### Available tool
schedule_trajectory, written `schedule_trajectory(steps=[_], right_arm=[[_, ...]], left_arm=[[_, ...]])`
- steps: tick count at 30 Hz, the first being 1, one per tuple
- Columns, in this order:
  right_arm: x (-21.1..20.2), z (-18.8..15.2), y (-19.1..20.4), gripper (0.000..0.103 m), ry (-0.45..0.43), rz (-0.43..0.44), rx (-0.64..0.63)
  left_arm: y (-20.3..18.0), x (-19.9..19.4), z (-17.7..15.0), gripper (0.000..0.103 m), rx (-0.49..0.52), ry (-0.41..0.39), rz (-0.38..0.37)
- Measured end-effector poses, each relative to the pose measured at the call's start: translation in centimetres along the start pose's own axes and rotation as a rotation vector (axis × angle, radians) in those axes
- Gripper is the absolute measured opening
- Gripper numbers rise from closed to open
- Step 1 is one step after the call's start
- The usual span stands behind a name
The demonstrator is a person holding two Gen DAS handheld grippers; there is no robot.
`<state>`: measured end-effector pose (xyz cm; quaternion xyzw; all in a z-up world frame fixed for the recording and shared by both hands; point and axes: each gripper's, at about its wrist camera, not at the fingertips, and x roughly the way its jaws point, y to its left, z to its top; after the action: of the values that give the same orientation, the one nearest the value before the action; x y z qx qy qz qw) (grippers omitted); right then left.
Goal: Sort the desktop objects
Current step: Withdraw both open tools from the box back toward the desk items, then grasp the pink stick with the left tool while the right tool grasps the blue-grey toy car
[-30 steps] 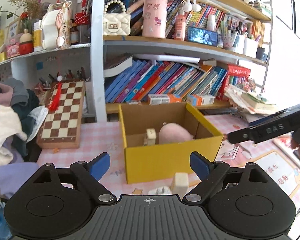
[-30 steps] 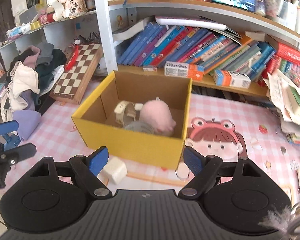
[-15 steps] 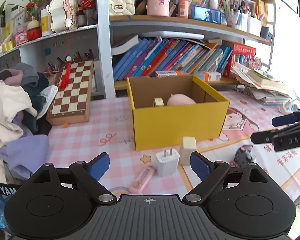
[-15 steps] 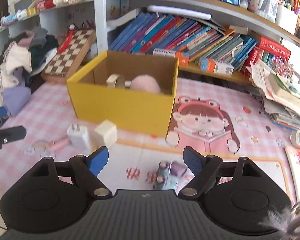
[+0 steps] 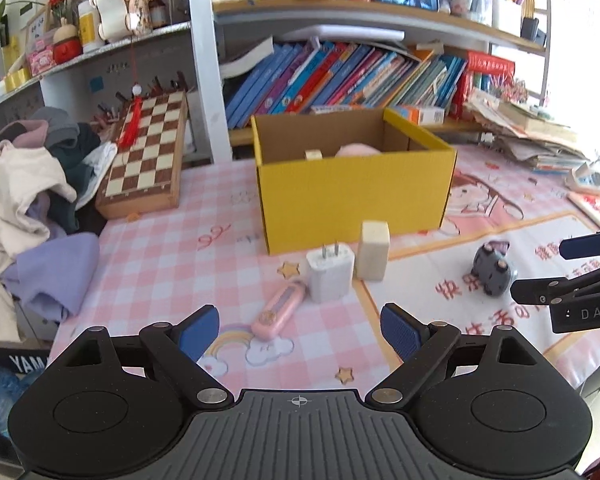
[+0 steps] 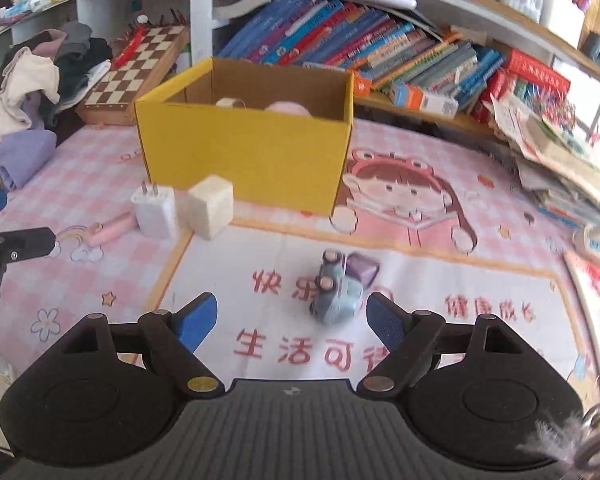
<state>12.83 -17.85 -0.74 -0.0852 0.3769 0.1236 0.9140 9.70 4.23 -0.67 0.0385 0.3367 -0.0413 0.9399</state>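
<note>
Desk under bookshelves, covered by a pink checked cloth [image 5: 172, 264] with a cartoon-print mat [image 6: 404, 240] on its right part. Row of leaning books [image 5: 340, 76] on the low shelf behind; chessboard [image 5: 148, 152] propped at the left, beside a heap of clothes [image 5: 32, 184].

Yellow cardboard box [image 5: 352, 196] stands open near the middle of the desk. Inside, a pink rounded object [image 5: 358, 150] and a small cream item [image 5: 313, 155] show just above the front wall; what else lies in there is hidden.

In front of the box, on the cloth:
- white plug charger [image 5: 331, 274], prongs up
- cream block [image 5: 373, 251] just beside it on the right, upright, close to the box wall
- pink pen-like stick [image 5: 280, 310] lying flat, its far end near the charger

Small grey-blue toy car [image 6: 338, 286] lies on its side on the mat, wheels showing, apart from the other three items.

Left gripper [image 5: 300, 328]: jaws spread wide, nothing between them, hovering short of the pink stick and charger.

Right gripper [image 6: 288, 320]: jaws spread wide, empty; the toy car sits just ahead, near the right fingertip [image 6: 384, 322]. Contact not seen
</note>
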Motion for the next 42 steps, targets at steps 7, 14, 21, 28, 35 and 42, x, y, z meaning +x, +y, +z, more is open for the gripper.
schedule_trajectory(steps=[7, 14, 21, 28, 35, 42], right_arm=[[1.0, -0.9, -0.4, 0.080, 0.062, 0.011, 0.068], [1.6, -1.1, -1.0, 0.079, 0.079, -0.009, 0.101], [2.6, -0.6, -1.6, 0.079, 0.093, -0.008, 0.099], [4.1, 0.2, -2.7, 0.073, 0.112, -0.011, 0.106], [5.6, 1.1, -3.4, 0.071, 0.127, 0.004, 0.088], [7.1, 1.7, -4.2, 0.068, 0.151, 0.016, 0.083]], left_arm=[[-0.5, 0.4, -0.5, 0.090, -0.003, 0.020, 0.008], [-1.3, 1.1, -0.6, 0.090, 0.012, 0.027, -0.004], [-1.6, 2.2, -0.2, 0.090, 0.006, 0.043, 0.005], [-1.7, 3.4, 0.1, 0.090, -0.005, 0.063, 0.022], [-1.8, 4.9, 0.4, 0.090, -0.021, 0.090, 0.056], [-0.9, 6.9, 0.3, 0.088, -0.078, 0.133, 0.066]])
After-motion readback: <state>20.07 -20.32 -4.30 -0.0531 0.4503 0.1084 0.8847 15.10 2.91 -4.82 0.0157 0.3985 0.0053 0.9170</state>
